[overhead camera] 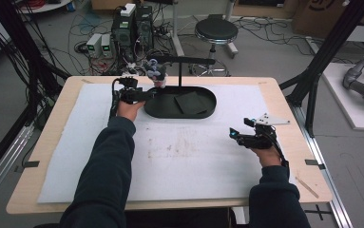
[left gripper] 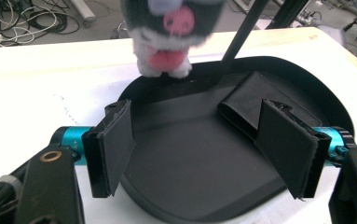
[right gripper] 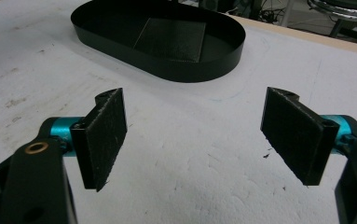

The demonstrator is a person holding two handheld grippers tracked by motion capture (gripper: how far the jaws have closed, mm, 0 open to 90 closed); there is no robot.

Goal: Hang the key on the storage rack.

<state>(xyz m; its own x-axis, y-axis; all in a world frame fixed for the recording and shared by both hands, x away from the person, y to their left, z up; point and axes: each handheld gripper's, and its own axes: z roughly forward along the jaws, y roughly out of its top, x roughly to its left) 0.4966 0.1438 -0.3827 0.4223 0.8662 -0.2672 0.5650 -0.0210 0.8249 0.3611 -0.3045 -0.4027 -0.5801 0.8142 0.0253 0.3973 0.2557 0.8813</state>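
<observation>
Now my left hand-held gripper (left gripper: 197,149) stood wide and empty over the black tray (left gripper: 199,196), plush toy (left gripper: 167,35) just beyond; my right hand-held gripper (right gripper: 195,135) gaped wide, empty.

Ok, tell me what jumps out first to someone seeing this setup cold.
First the grey plush toy with its pink snout, hanging from the black stand's arm over the far left end of the oval black tray. Next the left gripper, jaws open and empty at that tray's left end just below the toy. The right gripper waits open over the white mat.
</observation>
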